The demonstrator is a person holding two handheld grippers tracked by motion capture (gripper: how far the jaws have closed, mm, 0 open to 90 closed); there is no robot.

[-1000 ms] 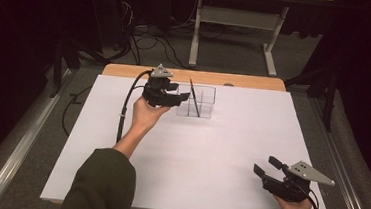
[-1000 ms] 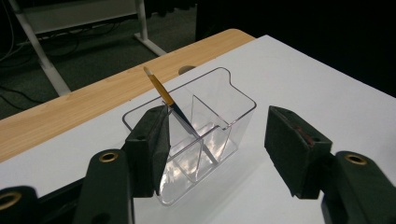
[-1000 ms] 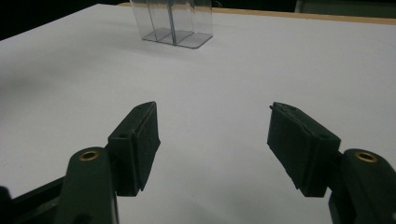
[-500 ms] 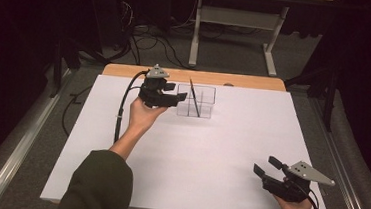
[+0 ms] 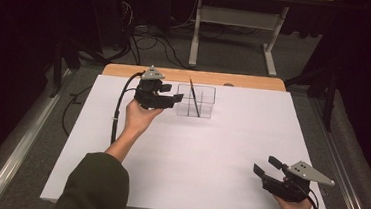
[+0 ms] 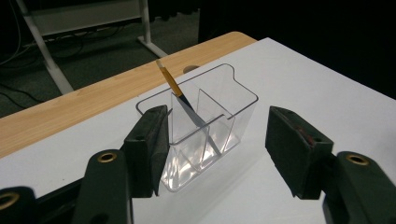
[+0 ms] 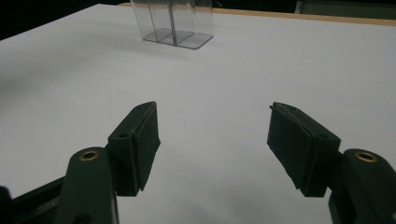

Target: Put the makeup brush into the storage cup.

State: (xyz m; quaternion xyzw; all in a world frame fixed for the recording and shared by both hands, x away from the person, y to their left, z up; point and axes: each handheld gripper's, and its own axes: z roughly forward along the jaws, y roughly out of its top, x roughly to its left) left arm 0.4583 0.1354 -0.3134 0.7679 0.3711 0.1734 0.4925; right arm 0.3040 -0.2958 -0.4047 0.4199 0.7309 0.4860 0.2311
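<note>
1. A clear plastic organizer [image 5: 196,101] with divided compartments stands at the 12 o'clock end of the white table [image 5: 209,156], near its far wooden edge.
2. A pencil [image 6: 183,99] leans inside one compartment, its long axis tilted, with the free end up and toward 11 o'clock in the high view.
3. The left gripper [image 5: 170,99] hovers just beside the organizer at its 9 o'clock side, jaws spread wide and holding nothing.
4. In the left gripper view, the organizer sits between the spread jaws, a little farther on.
5. The right gripper [image 5: 265,166] rests at 5 o'clock, well apart, jaws parted and empty.
6. Judgement: the left hand is far nearer, so any reach for the pencil probably falls to it.
</note>
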